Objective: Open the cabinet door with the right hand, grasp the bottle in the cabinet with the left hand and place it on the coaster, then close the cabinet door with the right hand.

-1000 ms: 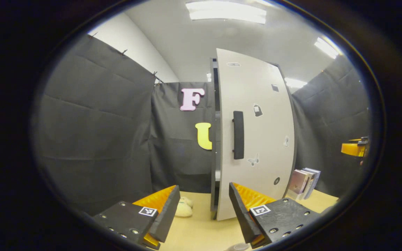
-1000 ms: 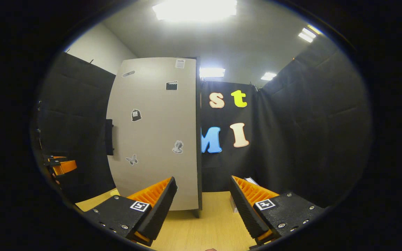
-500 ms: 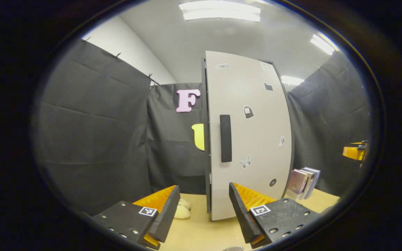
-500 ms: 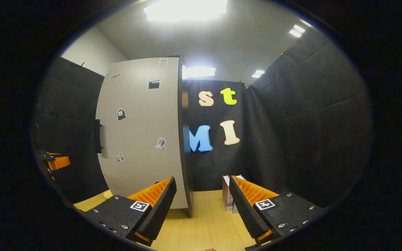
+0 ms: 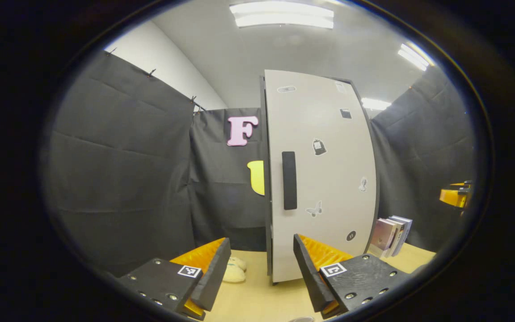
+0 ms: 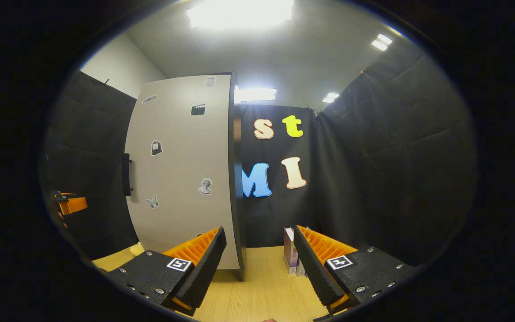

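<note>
Cabinet door (image 5: 324, 179): pale, stickered, dark handle (image 5: 289, 180). Left gripper (image 5: 262, 264) and right gripper (image 6: 259, 255): wide, empty. Books (image 5: 390, 235) lean beside cabinet.

The cabinet door (image 5: 324, 179) is a tall pale panel, upright and shut flush against its dark cabinet; a black vertical handle (image 5: 289, 180) sits near the door's left edge at mid-height; small stickers dot the panel right of the handle; in the right gripper view the door (image 6: 181, 170) appears likewise closed.
</note>
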`<state>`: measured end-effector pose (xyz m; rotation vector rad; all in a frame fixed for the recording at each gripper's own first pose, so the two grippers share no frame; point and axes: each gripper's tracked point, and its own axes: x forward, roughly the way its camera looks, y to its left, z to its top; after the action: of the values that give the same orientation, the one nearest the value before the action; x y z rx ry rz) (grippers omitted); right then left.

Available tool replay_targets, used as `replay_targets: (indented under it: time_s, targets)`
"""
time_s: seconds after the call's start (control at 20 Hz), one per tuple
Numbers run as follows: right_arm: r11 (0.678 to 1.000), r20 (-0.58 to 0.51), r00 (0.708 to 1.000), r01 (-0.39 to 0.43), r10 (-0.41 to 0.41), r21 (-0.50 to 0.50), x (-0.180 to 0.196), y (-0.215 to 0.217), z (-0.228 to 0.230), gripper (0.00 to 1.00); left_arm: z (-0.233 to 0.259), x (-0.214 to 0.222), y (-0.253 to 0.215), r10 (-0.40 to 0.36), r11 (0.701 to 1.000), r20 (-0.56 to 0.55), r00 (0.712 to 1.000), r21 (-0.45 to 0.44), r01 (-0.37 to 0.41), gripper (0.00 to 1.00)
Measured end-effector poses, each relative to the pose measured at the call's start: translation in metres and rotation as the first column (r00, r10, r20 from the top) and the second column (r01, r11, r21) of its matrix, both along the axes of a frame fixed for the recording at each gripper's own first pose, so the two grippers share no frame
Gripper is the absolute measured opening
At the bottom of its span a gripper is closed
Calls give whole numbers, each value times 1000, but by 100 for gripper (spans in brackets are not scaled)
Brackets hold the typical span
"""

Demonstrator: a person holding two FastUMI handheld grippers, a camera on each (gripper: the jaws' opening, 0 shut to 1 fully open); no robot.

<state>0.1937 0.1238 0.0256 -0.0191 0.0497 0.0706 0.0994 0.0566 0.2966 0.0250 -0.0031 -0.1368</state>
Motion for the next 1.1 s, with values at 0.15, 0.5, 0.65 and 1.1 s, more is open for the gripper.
replay_targets:
  time_s: [0.15, 0.5, 0.65, 1.1]
  targets:
    - [1000, 2, 1000, 4, -4, 13, -2, 1, 1, 94, 1, 0, 1, 2, 1000, 1, 1000, 3, -2, 81]
    - [1000, 15, 1000, 1, -2, 20, -7, 6, 5, 94, 3, -4, 6, 11, 1000, 15, 1000, 4, -11, 81]
    - [1000, 14, 1000, 3, -3, 20, -10, 7, 6, 94, 1, -5, 12, 8, 1000, 19, 1000, 13, -8, 81]
    - [1000, 23, 1000, 14, -14, 6, -18, 9, 11, 94, 1, -6, 23, 4, 1000, 23, 1000, -3, -4, 81]
